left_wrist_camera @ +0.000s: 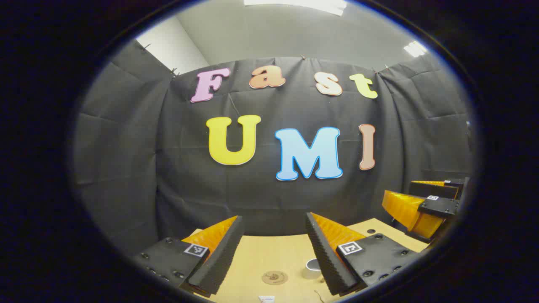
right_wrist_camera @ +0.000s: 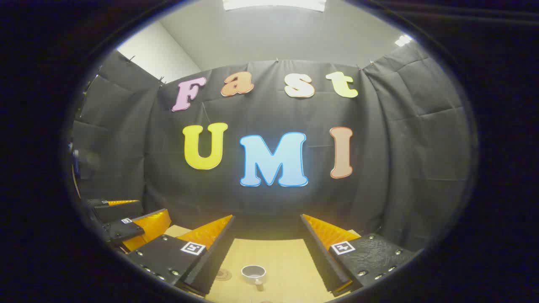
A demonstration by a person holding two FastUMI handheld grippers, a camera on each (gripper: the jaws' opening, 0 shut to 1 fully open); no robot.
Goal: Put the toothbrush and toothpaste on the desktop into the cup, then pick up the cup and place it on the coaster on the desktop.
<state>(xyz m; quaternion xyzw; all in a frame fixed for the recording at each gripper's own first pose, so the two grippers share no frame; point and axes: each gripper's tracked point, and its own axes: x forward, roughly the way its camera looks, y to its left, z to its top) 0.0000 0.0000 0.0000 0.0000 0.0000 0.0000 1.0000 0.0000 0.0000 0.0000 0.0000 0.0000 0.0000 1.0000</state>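
Left gripper (left_wrist_camera: 273, 248) and right gripper (right_wrist_camera: 266, 248) both held above the desktop (left_wrist_camera: 273, 256), fingers spread, nothing between them. Cup (right_wrist_camera: 253, 272) upright on the desktop beside the round coaster (left_wrist_camera: 274, 277), not on it. A small item just before the cup is possibly the toothpaste; too small to tell.

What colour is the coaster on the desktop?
Light brown, round coaster, seen best in the left gripper view.

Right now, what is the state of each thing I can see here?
left gripper: fingers open, nothing between them.
right gripper: fingers open, nothing between them.
cup: upright on the desktop, ungrasped, not on the coaster.
coaster: flat on the desktop, bare.
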